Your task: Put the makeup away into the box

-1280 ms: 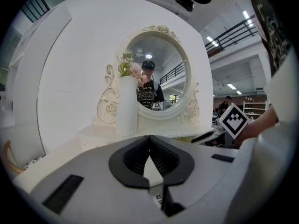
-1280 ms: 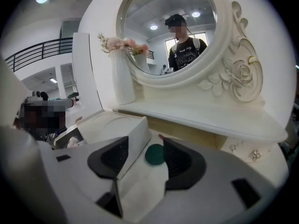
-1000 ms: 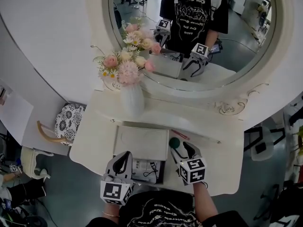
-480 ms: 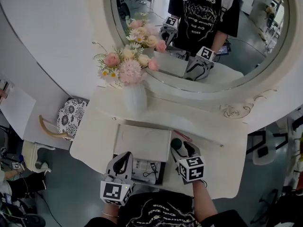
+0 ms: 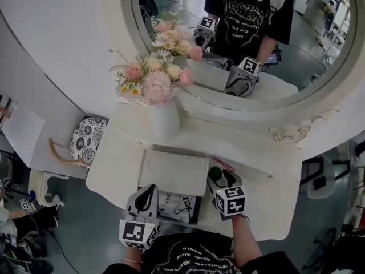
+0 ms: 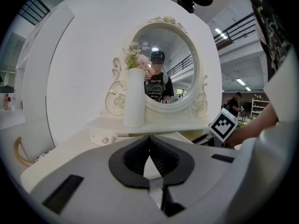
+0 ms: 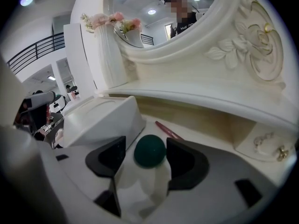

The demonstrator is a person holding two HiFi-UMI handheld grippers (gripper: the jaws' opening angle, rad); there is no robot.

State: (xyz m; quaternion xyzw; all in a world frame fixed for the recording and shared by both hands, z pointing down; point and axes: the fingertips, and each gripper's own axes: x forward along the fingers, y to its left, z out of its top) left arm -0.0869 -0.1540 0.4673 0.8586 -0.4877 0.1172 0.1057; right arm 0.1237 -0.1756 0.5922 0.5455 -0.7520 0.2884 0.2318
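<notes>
A dark green round makeup sponge [image 7: 150, 150] sits on the cream dressing table [image 5: 268, 201], just right of the white box [image 5: 174, 173], whose lid stands open. My right gripper [image 7: 148, 158] straddles the sponge [image 5: 213, 173]. Its jaws have just been opening, and they stand apart from the sponge on both sides. A pink pencil [image 7: 168, 130] lies just beyond the sponge. At the box's near left corner my left gripper [image 5: 149, 190] is shut and holds nothing, and its tips meet [image 6: 149, 138]. Several small items lie inside the box [image 5: 178, 202].
A white vase of pink flowers [image 5: 162, 116] stands behind the box, under the oval mirror [image 5: 274, 104]. A raised shelf with a small ornate drawer pull [image 7: 268, 146] runs along the back. A chair with a patterned cushion [image 5: 85, 144] stands left of the table.
The right gripper's jaws have spread wider around the green sponge, and the gripper has sunk slightly. The left gripper has stayed put. The head view has shifted a little.
</notes>
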